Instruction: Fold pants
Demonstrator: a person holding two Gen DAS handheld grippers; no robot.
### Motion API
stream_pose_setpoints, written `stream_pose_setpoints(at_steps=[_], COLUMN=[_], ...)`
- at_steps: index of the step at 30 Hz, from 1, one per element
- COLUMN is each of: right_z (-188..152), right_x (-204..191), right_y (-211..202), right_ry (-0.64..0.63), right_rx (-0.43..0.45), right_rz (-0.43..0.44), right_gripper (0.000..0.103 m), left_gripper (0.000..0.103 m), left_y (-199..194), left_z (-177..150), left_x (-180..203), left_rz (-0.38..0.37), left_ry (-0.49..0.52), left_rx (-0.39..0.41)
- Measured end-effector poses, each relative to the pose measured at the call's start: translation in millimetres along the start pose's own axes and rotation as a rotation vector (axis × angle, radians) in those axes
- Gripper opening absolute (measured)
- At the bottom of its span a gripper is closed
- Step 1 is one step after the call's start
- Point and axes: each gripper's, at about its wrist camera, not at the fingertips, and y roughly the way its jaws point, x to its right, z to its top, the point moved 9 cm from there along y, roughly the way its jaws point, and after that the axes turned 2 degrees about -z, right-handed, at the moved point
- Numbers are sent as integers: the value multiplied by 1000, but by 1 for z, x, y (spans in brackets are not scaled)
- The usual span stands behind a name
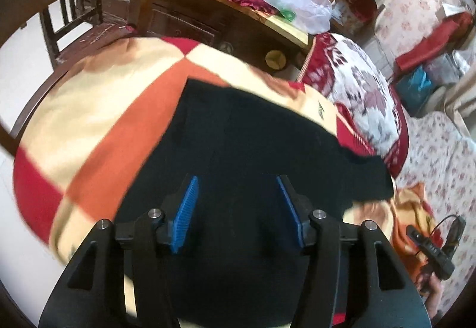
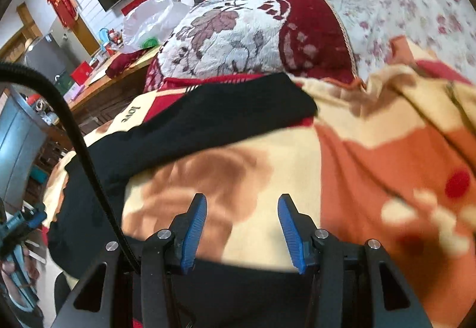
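Pants (image 1: 244, 134) are lying on a checked blanket (image 1: 98, 134); floral cushion (image 2: 238, 30) sitting beyond; both grippers' fingers (image 1: 186, 216) (image 2: 193, 234) hovering spread apart, empty.

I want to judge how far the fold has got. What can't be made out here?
- Left wrist view: the black pants show no seams or fold lines; dark and blurred, near end hidden behind the left gripper.
- Right wrist view: pants cut off by the bottom edge under the right gripper; blanket blurred.
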Motion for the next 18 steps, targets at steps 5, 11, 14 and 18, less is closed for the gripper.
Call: stream_pose_setpoints(at_steps=[5,11,14,18], right_z=[37,86,103,116], right_x=[9,21,25,27], right_y=[17,39,53,64], right_ry=[16,2,-5,-3], right_rx=[24,42,32,28], right_rz=[35,29,31,48], right_gripper=[48,49,49,49], left_gripper=[54,54,54,54], left_y=[33,60,73,84], left_z=[37,64,71,77], left_x=[-18,-34,-36,-35], left_rz=[-15,-31,-52,-65], left_ry=[-3,-11,3,31], left_rx=[-40,-61,-87,-107])
